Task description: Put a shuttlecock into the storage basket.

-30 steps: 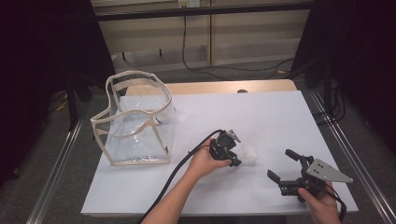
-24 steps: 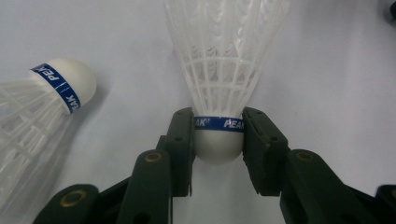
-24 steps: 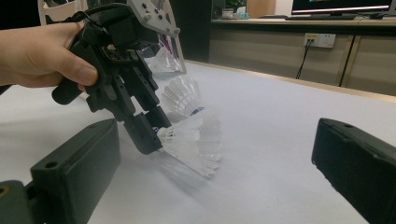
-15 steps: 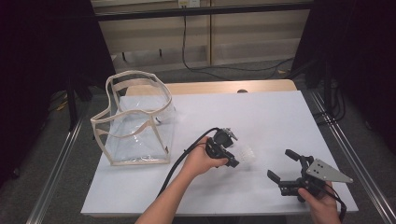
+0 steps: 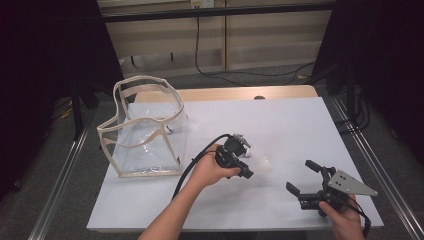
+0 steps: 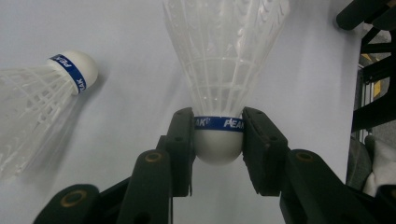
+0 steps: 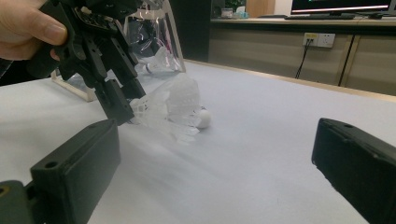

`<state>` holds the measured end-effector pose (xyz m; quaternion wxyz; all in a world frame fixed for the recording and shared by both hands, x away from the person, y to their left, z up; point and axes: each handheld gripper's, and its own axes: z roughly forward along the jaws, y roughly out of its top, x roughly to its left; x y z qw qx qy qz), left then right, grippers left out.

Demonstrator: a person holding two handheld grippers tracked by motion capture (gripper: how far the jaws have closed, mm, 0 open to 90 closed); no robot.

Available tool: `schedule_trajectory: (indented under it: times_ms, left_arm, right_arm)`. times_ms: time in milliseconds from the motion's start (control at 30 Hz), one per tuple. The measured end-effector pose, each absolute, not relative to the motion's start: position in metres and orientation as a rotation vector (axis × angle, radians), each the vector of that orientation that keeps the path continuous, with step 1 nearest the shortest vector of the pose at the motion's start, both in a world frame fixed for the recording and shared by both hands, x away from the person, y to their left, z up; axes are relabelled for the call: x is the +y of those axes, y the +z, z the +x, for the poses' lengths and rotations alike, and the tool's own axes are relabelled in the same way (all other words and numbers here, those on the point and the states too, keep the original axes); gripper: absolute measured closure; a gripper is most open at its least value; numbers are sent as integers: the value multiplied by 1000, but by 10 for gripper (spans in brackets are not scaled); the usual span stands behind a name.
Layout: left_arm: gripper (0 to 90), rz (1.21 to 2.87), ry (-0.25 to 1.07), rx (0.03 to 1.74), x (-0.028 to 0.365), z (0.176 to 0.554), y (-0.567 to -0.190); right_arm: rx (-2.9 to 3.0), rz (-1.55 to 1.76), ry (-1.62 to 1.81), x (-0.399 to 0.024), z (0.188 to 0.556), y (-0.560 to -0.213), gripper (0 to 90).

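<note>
Raised since the earlier frame — left gripper (image 6: 218, 140), clenched on a white shuttlecock (image 6: 223, 70); blue band reads "PEAK". Right gripper (image 5: 306, 179) — jaws apart, grasping nothing.

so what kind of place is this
Probably a lab or office recording setup: a white table framed by metal rails, dark curtains at the sides, and a desk with a monitor behind.

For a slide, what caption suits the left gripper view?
Left gripper pinching a white shuttlecock by its cork, a second shuttlecock lying beside it.
</note>
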<state>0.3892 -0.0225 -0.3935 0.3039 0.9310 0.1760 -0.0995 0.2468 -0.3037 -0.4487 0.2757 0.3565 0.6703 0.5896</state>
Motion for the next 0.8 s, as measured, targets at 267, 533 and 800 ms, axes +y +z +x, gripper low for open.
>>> schedule_trajectory:
  times_ms: [267,533,800]
  left_arm:
    - [654,2469,-285,452,-19,389,-388]
    - [654,2482,-293,451,-14,391,-380]
    - [654,2476,-298,461,-7,392,-373]
  right_arm:
    - [1801,958,1580,-304,246,-448,7]
    - [1804,957,1580,-304,247,-448,7]
    - [1802,957,1578,-304,246,-448,7]
